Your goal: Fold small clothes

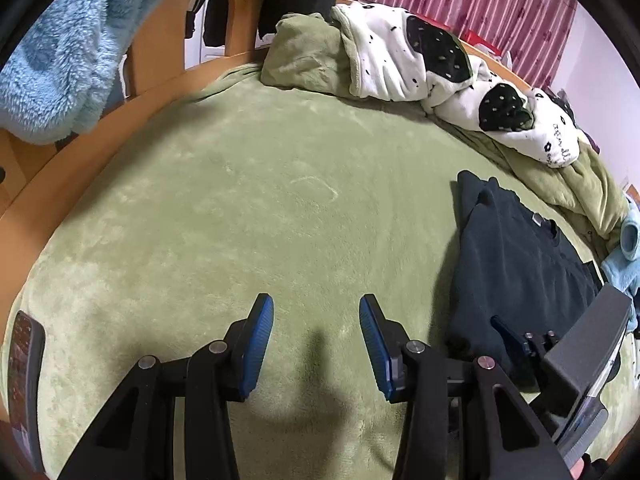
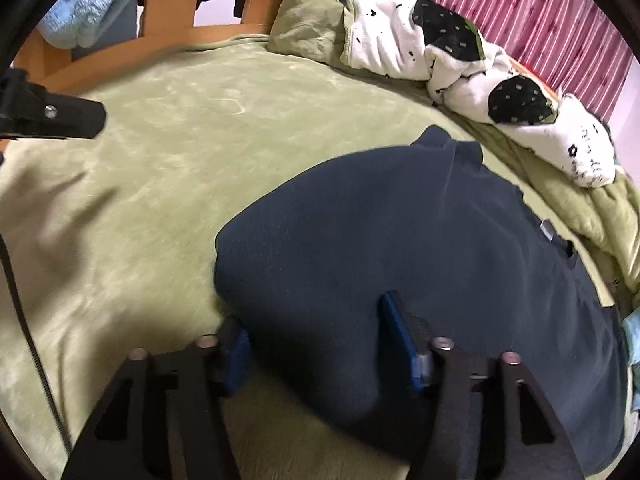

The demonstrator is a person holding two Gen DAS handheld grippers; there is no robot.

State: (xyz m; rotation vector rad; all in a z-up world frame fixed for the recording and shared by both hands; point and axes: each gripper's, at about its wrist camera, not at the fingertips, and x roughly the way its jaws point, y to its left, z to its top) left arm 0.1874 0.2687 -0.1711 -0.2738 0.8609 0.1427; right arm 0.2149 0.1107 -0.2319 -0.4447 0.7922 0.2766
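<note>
The dark garment (image 2: 400,248) lies spread on the green blanket (image 2: 140,208), toward its right side below the white patterned bedding (image 2: 460,60); we see its near edge bunched between the fingers of the right gripper (image 2: 316,344), though blur leaves us unable to tell whether the pads clench it. The left gripper (image 1: 316,344) hovers released and empty over bare blanket. To fold cleanly, we judge both grippers should pinch matching edge points before lifting.

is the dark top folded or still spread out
Partly folded: the dark top shows a rounded doubled edge nearest the right gripper, the rest lying flat.
</note>
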